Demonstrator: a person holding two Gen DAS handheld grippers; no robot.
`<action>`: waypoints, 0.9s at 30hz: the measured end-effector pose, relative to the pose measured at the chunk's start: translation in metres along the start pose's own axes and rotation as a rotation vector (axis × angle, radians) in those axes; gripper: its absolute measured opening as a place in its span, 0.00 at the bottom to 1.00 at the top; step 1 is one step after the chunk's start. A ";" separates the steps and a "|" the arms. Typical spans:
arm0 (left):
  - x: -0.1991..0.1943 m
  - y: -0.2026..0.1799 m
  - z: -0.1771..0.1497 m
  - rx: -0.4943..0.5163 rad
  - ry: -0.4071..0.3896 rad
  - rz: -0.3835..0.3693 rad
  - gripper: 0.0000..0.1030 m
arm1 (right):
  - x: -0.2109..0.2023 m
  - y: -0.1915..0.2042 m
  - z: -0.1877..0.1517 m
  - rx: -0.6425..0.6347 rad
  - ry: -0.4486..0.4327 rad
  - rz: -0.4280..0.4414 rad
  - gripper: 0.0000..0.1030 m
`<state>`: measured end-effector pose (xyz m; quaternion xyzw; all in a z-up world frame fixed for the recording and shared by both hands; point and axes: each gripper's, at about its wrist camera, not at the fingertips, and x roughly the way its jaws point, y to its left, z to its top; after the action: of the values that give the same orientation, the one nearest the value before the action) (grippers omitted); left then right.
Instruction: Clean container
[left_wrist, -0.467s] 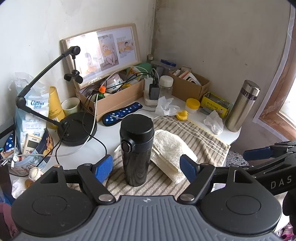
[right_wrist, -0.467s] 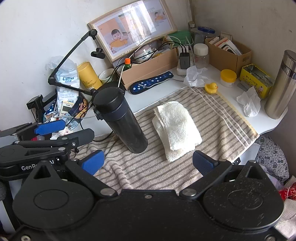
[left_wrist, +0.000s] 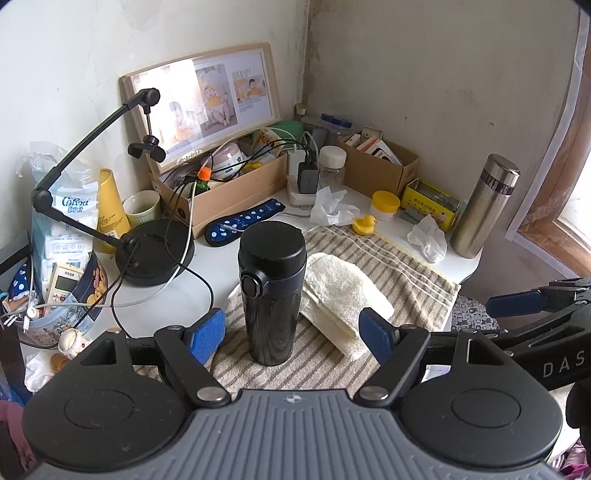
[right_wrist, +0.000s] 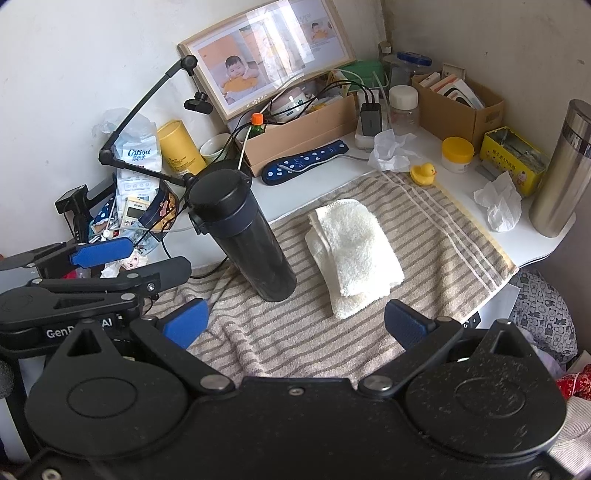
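Black and lidded, the flask stands upright on the striped towel that covers the near part of the white table, towards the towel's left side. Its lid is on, with a round button on the collar facing the left wrist camera. Just beside it, on its right, lies a folded cream cloth on the same towel; from the left wrist view the two look to be touching or nearly so, while the right wrist view shows a narrow gap at their bases.

The left gripper is spread wide, its blue-padded fingers standing on either side of the flask's lower body without touching it. The right gripper is likewise spread and holds nothing; it hangs over the near edge of the towel, in front of the cloth.

Along the table's back edge sit a cardboard box full of cables, a framed photo sheet and a black stand. A small yellow duck rests at the towel's far edge, and a steel flask stands near the table's far right corner.
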<state>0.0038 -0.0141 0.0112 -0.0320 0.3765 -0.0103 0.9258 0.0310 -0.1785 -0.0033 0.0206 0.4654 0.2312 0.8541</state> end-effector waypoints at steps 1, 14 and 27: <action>0.000 -0.001 0.001 -0.001 -0.001 0.000 0.76 | 0.000 0.000 0.001 0.001 0.000 0.001 0.99; 0.000 -0.003 0.002 0.008 0.015 0.014 0.76 | 0.003 0.002 0.000 -0.001 -0.004 -0.001 0.99; 0.007 -0.002 0.004 0.003 0.019 0.009 0.76 | 0.005 -0.003 0.004 0.005 0.006 -0.004 0.99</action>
<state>0.0110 -0.0160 0.0092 -0.0290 0.3855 -0.0068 0.9222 0.0381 -0.1786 -0.0060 0.0212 0.4685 0.2282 0.8532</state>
